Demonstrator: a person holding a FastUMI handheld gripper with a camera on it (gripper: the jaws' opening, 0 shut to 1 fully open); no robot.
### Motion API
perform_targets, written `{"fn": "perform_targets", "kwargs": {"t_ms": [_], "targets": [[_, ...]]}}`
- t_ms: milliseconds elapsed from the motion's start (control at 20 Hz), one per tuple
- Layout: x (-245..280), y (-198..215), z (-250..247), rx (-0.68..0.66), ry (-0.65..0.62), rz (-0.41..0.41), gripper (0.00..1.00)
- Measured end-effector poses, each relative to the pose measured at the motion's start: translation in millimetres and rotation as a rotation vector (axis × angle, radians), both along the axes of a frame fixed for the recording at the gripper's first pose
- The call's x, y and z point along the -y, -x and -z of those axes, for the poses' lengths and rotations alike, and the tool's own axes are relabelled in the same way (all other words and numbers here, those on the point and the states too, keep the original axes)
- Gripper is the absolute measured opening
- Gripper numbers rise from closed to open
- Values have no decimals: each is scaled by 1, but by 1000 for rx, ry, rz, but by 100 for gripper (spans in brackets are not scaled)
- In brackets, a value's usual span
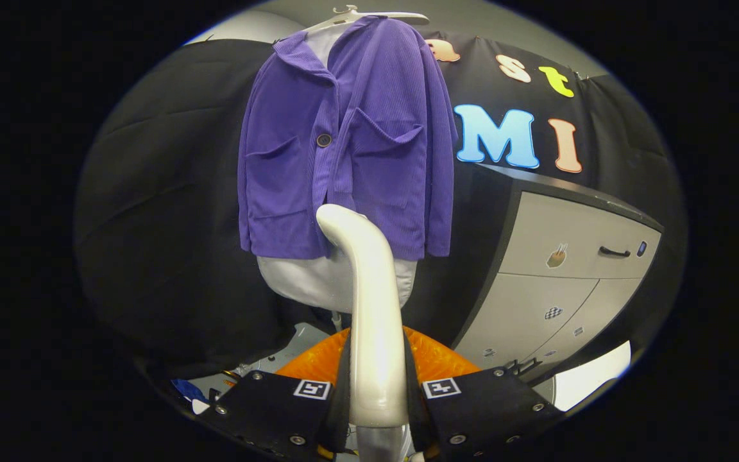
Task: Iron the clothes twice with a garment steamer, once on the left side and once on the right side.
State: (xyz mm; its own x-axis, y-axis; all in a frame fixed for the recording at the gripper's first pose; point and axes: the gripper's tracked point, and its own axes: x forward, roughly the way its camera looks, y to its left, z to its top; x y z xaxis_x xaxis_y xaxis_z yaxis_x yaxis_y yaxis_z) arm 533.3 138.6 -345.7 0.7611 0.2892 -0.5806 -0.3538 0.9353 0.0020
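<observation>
**Steamer held at the jacket's hem**

One purple jacket [350, 141] hangs on one white hanger [369, 16] over a pale garment [337, 279], just ahead of the fingers. One steamer [373, 321] is clenched between the gripper [376, 398] fingers, its head in front of the hem near the middle. The head could snag a pocket flap or swing the jacket off line if pushed. One cabinet [568, 256] stands beside it, with one orange base [433, 359] below.
</observation>
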Motion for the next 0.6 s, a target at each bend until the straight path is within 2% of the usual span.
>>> {"fn": "perform_targets", "kwargs": {"t_ms": [600], "targets": [[17, 39, 29, -38, 12, 14, 38]]}}
